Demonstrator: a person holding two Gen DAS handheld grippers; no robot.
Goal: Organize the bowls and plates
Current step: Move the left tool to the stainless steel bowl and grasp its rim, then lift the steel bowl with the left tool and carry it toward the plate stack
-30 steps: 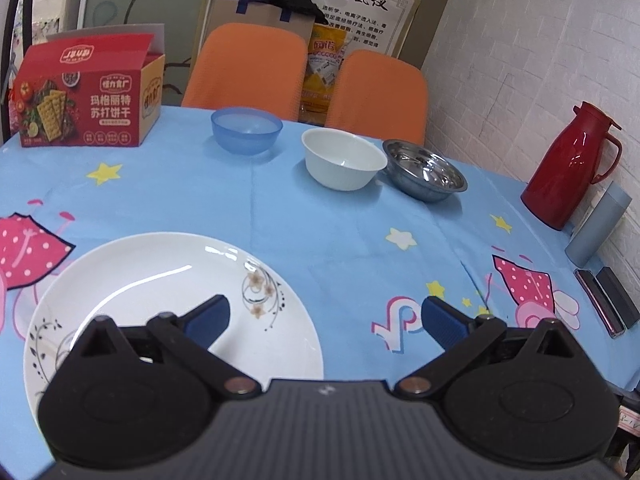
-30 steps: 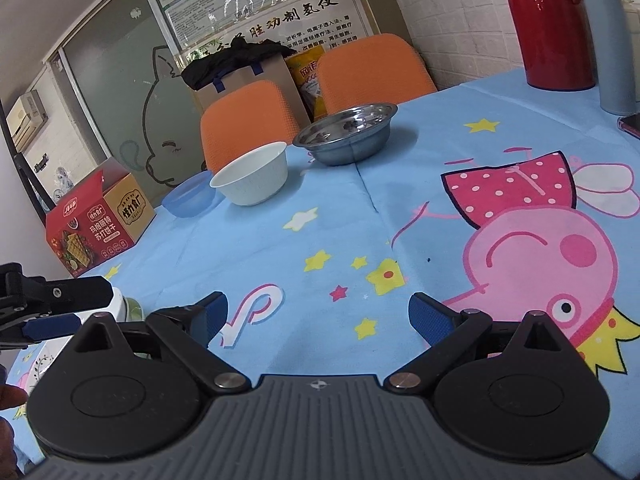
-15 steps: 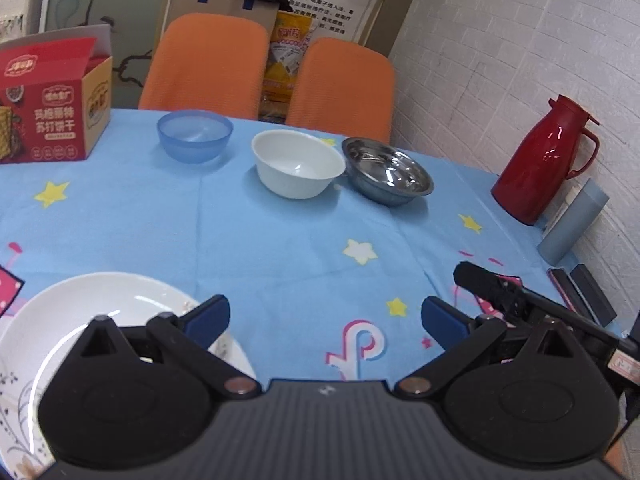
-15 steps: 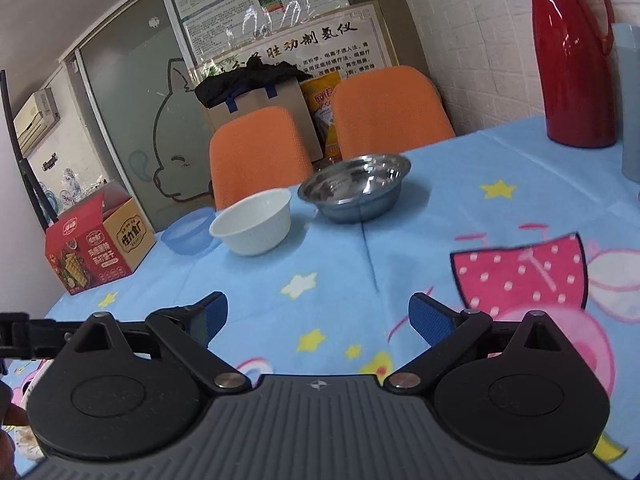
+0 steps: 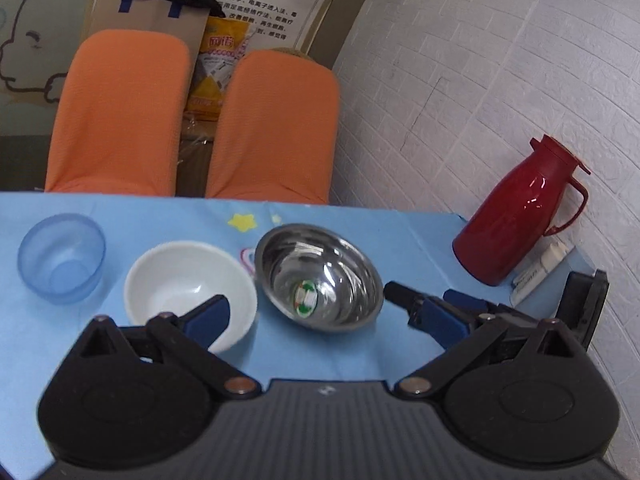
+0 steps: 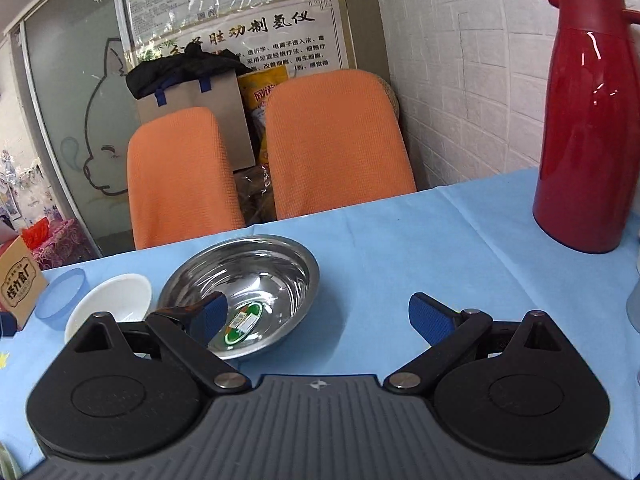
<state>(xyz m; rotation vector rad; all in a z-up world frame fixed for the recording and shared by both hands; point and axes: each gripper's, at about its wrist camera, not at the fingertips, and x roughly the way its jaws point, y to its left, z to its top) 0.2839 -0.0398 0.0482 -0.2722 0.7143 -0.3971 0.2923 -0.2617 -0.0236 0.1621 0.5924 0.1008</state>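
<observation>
Three bowls sit in a row on a bench covered with a light blue cloth (image 5: 360, 216). Seen from the left wrist camera, a translucent blue plastic bowl (image 5: 61, 258) is at about 9 o'clock, a white ceramic bowl (image 5: 188, 288) sits just beside it nearer the centre, and a shiny round stainless steel bowl (image 5: 318, 278) with a green sticker inside is at the middle, its rim touching or nearly touching the white one.

The left hand-held gripper (image 5: 326, 316) hovers above the bench with its blue-padded fingers spread wide, holding nothing; one finger lies in front of the white bowl.

The right hand-held gripper (image 6: 320, 314) is also wide open and empty. In its own view its left finger overlaps the near rim of the steel bowl; whether it touches cannot be told. In the left wrist view it reaches in from 3 o'clock, just beside the steel bowl.

A tall red thermos jug (image 6: 588, 120) stands at 2 o'clock by a white brick wall. Two orange chair backs (image 5: 192, 120) stand beyond the bench at 12 o'clock.
</observation>
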